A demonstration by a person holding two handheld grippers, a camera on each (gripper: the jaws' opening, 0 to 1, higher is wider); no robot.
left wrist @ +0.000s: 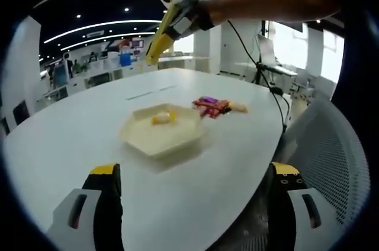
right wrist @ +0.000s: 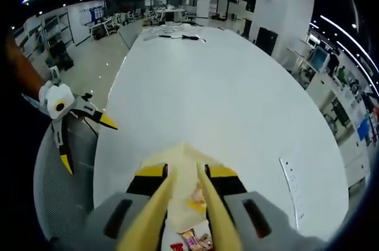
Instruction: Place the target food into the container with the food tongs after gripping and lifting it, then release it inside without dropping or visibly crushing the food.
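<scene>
The right gripper [left wrist: 155, 50] hangs high above the white tabletop [left wrist: 89, 115], its fingers closed on a pair of yellow food tongs [right wrist: 177, 209] whose two arms point forward and down. In the right gripper view the tong arms stand slightly apart, with nothing visibly between their tips, though that region is cramped and I may be missing a small piece.

The pale, shallow container [left wrist: 161, 129] sits near the middle of the tabletop, and a yellowish piece of food [left wrist: 161, 118] already rests inside it. Just to the right of the container, touching or nearly so, lies a red and purple wrapper [left wrist: 210, 106] with another small yellowish piece [left wrist: 238, 108] at its far right end.

The left gripper [left wrist: 192, 203] is held low at the near edge, fingers wide apart and empty, well apart from the container. The right gripper is the one above the food; any next pick lies below and right of the tong tips.
</scene>
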